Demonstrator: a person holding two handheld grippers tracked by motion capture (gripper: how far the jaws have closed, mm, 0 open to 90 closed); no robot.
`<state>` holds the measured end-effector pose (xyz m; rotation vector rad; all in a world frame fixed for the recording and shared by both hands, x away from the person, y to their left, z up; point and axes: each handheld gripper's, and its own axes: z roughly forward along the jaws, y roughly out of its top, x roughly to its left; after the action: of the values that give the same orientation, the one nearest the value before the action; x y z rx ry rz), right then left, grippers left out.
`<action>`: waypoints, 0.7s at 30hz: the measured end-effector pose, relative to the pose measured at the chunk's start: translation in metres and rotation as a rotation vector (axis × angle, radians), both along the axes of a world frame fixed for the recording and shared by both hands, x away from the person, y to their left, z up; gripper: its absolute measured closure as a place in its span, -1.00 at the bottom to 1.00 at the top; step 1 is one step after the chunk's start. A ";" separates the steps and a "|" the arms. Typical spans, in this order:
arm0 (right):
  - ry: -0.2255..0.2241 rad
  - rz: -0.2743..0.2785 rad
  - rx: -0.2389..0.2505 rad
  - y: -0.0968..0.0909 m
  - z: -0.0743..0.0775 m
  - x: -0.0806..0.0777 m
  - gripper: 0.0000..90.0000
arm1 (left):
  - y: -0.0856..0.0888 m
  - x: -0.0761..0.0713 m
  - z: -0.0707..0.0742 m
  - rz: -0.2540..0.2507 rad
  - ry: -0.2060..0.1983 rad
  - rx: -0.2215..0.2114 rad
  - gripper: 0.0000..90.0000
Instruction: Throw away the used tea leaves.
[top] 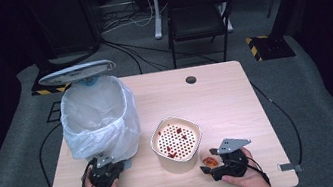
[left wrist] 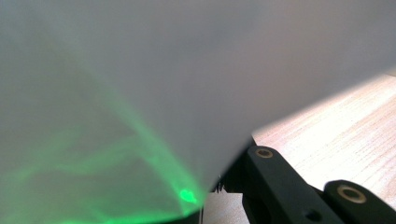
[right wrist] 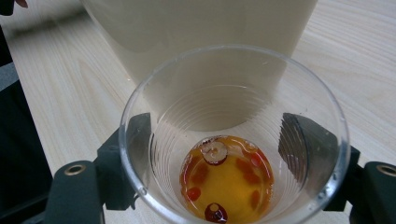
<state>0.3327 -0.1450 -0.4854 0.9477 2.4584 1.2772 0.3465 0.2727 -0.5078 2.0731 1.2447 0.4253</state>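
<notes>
At the left edge of the table: we see the bin (top: 100, 116), lined with a white plastic bag (top: 85, 136), standing on the wooden table (top: 236, 97); its grey lid (top: 76, 73) stands raised above the rim.
Left gripper: our left gripper (top: 104, 174) sits low at the bin's base, just in front of it. In the left gripper view the white bag (left wrist: 187, 70) is right against the lens, with a green glow at the lower left, and one black jaw shows at the lower right. We read the jaws as closed; whether they pinch the bag we cannot tell.
Middle of the table: we find a cream container (top: 176, 145) with a perforated insert (top: 177, 140) on top, red bits scattered over the holes. It stands between the two grippers, near the front edge.
Clear cup: the plastic cup (right wrist: 233, 140) lies between the right jaws, one pad on each side of its wall. It holds amber liquid (right wrist: 226, 182) with red pieces and two round slices. It is just beside the cream container (right wrist: 196, 28).
Right gripper: our right gripper (top: 216, 164) is part-way open around the cup; we see the pads against its sides.
</notes>
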 end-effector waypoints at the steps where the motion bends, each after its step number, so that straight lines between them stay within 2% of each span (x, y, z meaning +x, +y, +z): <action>1: -0.003 0.000 0.004 0.000 0.001 0.000 -0.41 | 0.001 0.000 0.000 -0.007 0.002 0.009 0.96; 5: -0.035 -0.005 0.010 -0.001 0.004 -0.001 -0.33 | 0.001 0.000 0.000 -0.014 0.003 0.011 0.96; 12: -0.047 -0.005 0.019 -0.002 0.006 -0.001 -0.34 | 0.001 0.000 0.000 -0.013 0.003 0.011 0.96; 13: -0.054 -0.003 0.015 -0.002 0.006 -0.001 -0.34 | -0.004 0.000 -0.002 0.041 -0.015 -0.056 0.96; 15: -0.054 -0.009 0.012 -0.002 0.005 -0.001 -0.34 | -0.004 0.000 -0.002 0.040 -0.016 -0.056 0.96; 16: -0.052 -0.014 0.013 -0.002 0.004 -0.001 -0.34 | 0.001 0.001 0.001 -0.016 0.003 0.012 0.96; 17: -0.055 -0.013 0.009 -0.002 0.004 -0.001 -0.34 | -0.004 0.000 -0.002 0.038 -0.014 -0.056 0.96; 18: -0.049 -0.014 0.010 -0.003 0.004 0.000 -0.34 | -0.004 0.000 -0.002 0.039 -0.015 -0.056 0.96; 19: -0.050 -0.015 0.007 -0.003 0.003 0.000 -0.34 | -0.004 0.000 -0.002 0.041 -0.015 -0.056 0.96; 20: -0.049 -0.017 0.007 -0.003 0.003 0.000 -0.34 | 0.001 0.000 0.000 -0.008 0.006 0.008 0.96; 21: -0.052 -0.015 0.003 -0.003 0.002 0.000 -0.35 | 0.001 0.000 0.000 -0.008 0.006 0.007 0.96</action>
<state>0.3330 -0.1479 -0.4833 0.9202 2.4065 1.2848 0.3469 0.2734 -0.5075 2.0865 1.2399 0.4204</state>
